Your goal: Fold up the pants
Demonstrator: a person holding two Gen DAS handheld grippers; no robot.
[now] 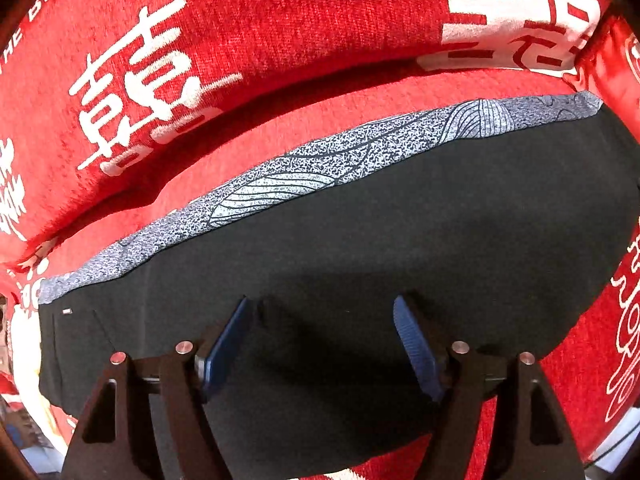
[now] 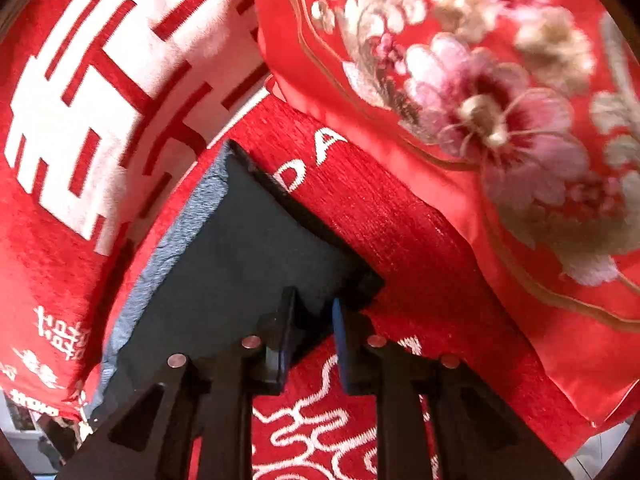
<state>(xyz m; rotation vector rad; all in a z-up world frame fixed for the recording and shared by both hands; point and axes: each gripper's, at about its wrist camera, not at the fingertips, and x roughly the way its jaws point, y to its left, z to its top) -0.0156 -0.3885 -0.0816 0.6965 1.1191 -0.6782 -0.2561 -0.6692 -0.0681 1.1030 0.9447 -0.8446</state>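
Observation:
Black pants (image 1: 360, 232) with a grey patterned waistband (image 1: 280, 176) lie folded flat on a red sofa seat (image 1: 320, 108). My left gripper (image 1: 322, 308) is open just above the near edge of the black cloth, blue pads apart, holding nothing. In the right wrist view the same pants (image 2: 248, 248) show as a dark folded block with the grey band (image 2: 168, 248) along its left side. My right gripper (image 2: 314, 304) hovers at the pants' near right corner, its fingers narrowly apart with nothing between them.
A red cushion with white characters (image 1: 140, 92) stands behind the pants. A red satin pillow with embroidered flowers (image 2: 480, 100) lies to the right. Another red-and-white cushion (image 2: 100, 100) is at the left. Floor shows at the lower corners.

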